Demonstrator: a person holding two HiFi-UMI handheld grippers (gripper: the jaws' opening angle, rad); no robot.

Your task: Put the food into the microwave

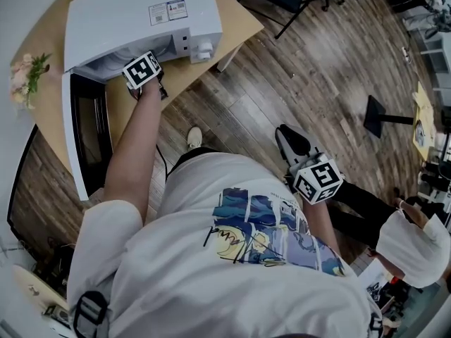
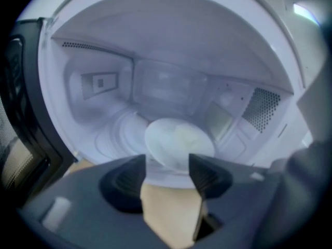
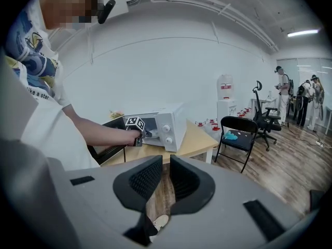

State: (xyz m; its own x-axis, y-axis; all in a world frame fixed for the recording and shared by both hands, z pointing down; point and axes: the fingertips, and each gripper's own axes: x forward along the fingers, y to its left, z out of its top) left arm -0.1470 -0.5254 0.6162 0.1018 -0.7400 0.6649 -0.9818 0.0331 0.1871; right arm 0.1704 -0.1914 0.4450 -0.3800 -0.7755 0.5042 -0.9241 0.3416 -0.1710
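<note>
The white microwave (image 1: 141,13) stands on a wooden table (image 1: 236,20) with its dark door (image 1: 88,129) swung open to the left. Inside, a white plate of pale food (image 2: 179,143) lies on the turntable. My left gripper (image 2: 168,174) is at the mouth of the cavity, jaws open, with the plate just beyond the pads and free of them. In the head view its marker cube (image 1: 143,69) sits at the opening. My right gripper (image 3: 166,167) hangs over the wood floor away from the table, jaws almost together and empty.
Flowers (image 1: 25,72) sit at the table's left edge. A black folding chair (image 3: 241,134) stands right of the table, a water dispenser (image 3: 224,95) behind it. People (image 3: 282,87) stand at the far right. A black stand base (image 1: 377,115) rests on the floor.
</note>
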